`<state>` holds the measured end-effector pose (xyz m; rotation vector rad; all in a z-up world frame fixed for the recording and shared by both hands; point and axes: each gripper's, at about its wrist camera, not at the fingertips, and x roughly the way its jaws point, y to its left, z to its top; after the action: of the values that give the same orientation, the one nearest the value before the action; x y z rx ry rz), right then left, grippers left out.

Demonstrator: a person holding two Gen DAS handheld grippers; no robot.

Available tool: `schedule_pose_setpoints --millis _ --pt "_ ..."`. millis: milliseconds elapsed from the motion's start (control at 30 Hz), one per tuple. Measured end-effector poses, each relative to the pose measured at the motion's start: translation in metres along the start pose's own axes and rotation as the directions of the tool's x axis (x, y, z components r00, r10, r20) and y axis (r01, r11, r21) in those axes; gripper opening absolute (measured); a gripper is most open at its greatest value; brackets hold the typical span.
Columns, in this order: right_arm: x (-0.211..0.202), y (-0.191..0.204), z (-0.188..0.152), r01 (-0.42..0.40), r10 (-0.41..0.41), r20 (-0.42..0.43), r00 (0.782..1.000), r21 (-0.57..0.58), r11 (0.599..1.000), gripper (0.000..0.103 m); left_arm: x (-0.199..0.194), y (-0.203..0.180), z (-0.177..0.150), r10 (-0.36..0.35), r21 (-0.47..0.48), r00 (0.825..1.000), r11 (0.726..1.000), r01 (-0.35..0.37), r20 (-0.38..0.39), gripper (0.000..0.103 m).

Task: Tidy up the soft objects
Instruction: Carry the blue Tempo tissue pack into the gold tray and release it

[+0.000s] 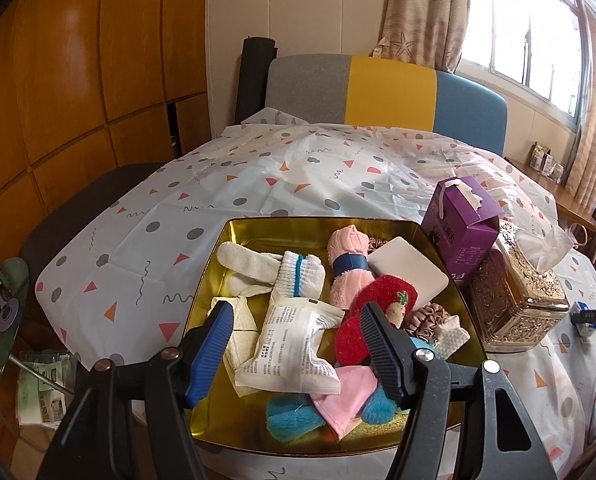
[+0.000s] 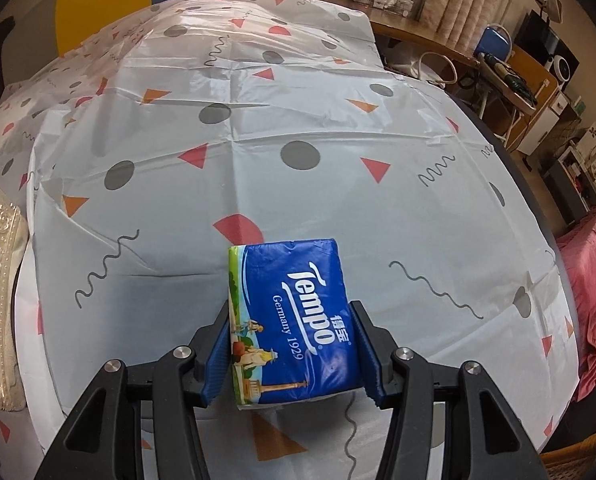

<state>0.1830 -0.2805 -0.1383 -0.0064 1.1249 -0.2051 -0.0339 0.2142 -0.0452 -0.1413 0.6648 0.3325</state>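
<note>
Right gripper [image 2: 292, 354] pinched on Tempo tissue pack [image 2: 288, 316] above tablecloth [image 2: 338, 208] | left gripper [image 1: 296, 340] spread over gold tray [image 1: 218, 264] | slick wrapper — likely slip if squeezed loosely

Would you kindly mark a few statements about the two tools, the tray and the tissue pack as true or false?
1. The right tool grips a blue Tempo tissue pack. True.
2. The left tool holds the red plush item. False: it is open above the gold tray, holding nothing.
3. A pink rolled towel with a blue band lies in the tray. True.
4. The purple box sits inside the tray. False: it stands outside, beside its right edge.
5. The ornate gold tissue box has a tissue sticking out. True.
</note>
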Motion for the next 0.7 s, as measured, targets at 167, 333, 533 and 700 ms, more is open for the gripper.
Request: schedule_pose_setpoints --millis 167,333,533,700 --pt "-0.014 0.019 0.017 -0.048 0.048 0.028 0.998 -0.011 0.999 0.054 0.001 0.000 -0.001 -0.004 0.002 1.000 1.000 0.004 -0.003 0.067" --pt "-0.043 0.049 0.049 -0.081 0.087 0.078 0.993 -0.072 0.994 0.054 0.002 -0.001 -0.002 -0.009 -0.001 1.000 1.000 0.009 -0.013 0.067" --pt "-0.075 0.085 0.086 -0.110 0.128 0.133 0.983 -0.136 0.985 0.054 0.006 0.000 -0.003 -0.013 -0.009 1.000 1.000 0.012 -0.025 0.067" --pt "-0.107 0.118 0.110 -0.146 0.181 0.182 0.967 -0.189 0.971 0.054 0.010 0.002 -0.004 -0.014 -0.013 0.999 1.000 0.014 -0.032 0.067"
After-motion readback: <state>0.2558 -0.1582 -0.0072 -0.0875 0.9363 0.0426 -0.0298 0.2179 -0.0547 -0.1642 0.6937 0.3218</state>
